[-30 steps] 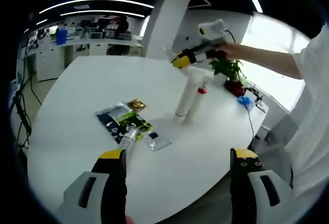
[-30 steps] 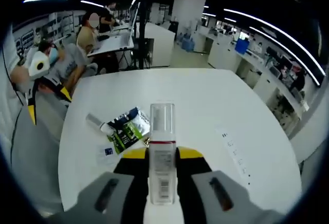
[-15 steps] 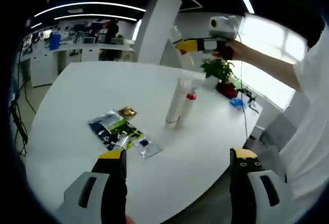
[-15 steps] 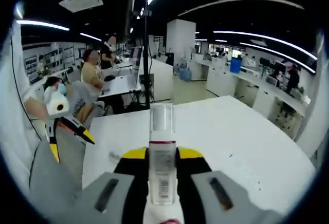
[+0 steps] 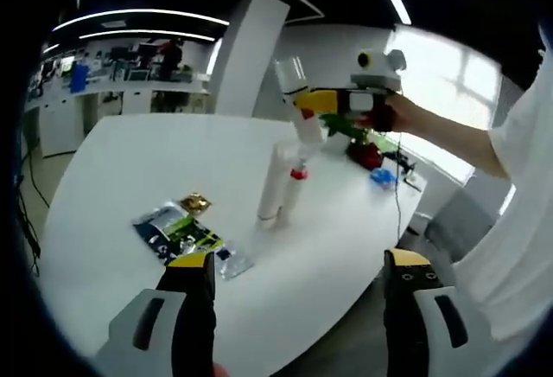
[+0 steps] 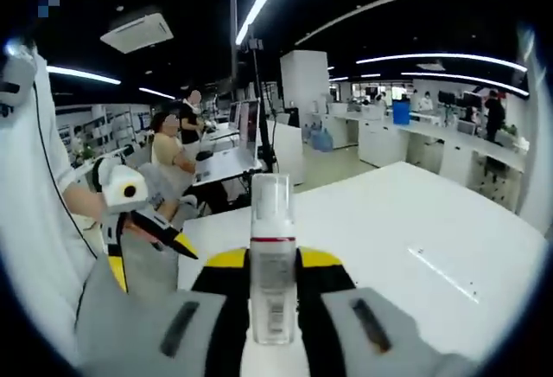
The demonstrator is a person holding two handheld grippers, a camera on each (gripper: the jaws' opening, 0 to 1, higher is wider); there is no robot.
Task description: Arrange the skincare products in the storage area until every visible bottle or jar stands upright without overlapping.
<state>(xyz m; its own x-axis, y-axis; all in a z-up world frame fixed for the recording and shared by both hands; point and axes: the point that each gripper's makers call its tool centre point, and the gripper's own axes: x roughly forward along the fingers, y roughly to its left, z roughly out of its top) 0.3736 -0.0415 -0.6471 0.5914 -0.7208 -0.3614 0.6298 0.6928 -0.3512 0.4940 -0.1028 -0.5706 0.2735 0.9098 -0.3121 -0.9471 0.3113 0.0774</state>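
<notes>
Right hand-held gripper (image 6: pixel 273 266) clamps a pump bottle (image 6: pixel 272 260) aloft; left hand-held gripper (image 5: pixel 298 269) gapes empty. Lowering risks toppling the standing tubes (image 5: pixel 275 183).

Clear-capped pump bottle clamped over a white table

The right gripper (image 6: pixel 273 275), with yellow-tipped black jaws, is closed on a slim translucent pump bottle (image 6: pixel 272 260) with a clear cap, red band and barcode label, held upright along the view. Beyond lies the round white table (image 6: pixel 406 256). At left, the other yellow-tipped gripper (image 6: pixel 143 230) shows, jaws parted, beside a white sleeve (image 6: pixel 34 221).
</notes>
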